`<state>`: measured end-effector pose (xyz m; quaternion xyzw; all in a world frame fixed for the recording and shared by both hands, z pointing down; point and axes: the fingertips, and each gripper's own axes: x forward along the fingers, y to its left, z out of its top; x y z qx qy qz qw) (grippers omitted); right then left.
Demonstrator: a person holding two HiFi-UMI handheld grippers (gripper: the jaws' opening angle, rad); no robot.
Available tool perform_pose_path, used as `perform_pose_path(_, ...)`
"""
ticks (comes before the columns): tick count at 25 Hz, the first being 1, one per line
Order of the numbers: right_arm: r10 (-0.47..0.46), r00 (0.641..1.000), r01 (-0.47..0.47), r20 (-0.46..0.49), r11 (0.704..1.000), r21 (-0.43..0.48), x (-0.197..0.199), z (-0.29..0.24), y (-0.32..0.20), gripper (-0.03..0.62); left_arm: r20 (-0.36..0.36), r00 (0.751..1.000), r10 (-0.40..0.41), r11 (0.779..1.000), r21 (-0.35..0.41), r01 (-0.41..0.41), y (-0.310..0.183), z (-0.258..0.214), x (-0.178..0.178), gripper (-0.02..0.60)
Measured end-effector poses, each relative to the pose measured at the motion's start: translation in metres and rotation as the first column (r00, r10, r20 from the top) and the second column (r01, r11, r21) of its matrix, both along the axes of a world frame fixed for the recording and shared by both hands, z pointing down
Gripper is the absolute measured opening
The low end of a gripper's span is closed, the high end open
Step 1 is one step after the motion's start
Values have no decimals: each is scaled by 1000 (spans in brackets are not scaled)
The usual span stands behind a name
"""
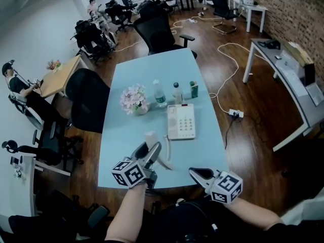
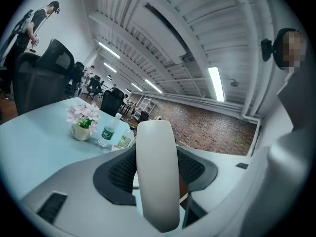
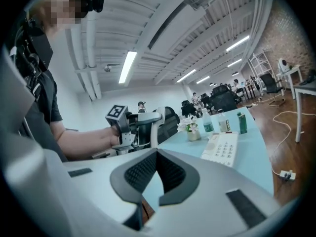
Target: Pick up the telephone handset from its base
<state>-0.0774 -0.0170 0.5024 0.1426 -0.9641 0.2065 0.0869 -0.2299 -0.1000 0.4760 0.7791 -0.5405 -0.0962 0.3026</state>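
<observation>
The white telephone base [image 1: 181, 121] with its keypad lies on the light blue table [image 1: 126, 75]. Its white handset [image 1: 151, 137] is lifted off, to the left of the base and nearer the front edge. My left gripper [image 1: 152, 153] is shut on it, and a cord [image 1: 167, 147] trails beside. In the left gripper view the handset [image 2: 157, 172] stands upright between the dark pads [image 2: 121, 171]. My right gripper [image 1: 198, 174] hovers at the table's front edge, shut and holding nothing. From the right gripper [image 3: 157, 154] view, the base [image 3: 223, 149] lies ahead and the left gripper [image 3: 148, 127] is to the left.
Behind the phone stand a pot of pink flowers [image 1: 134, 100], two water bottles [image 1: 159, 94] and a green carton [image 1: 194, 89]. A black chair [image 1: 86, 105] sits at the table's left. A white desk [image 1: 283, 80] and a floor power strip [image 1: 235, 113] are to the right.
</observation>
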Motion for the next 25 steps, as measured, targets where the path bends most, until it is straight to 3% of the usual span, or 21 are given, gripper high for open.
perform_pose_path(12,37,999,-37,-26,999,-15,-9,13,53,15,-52,998,19,1000,-8,-19,115,14,-7,239)
perform_pose_path(25,-27,996,30,-85,999,30,-18,15,65,15,-66,997,45,999,19,-44,130,10,8,239)
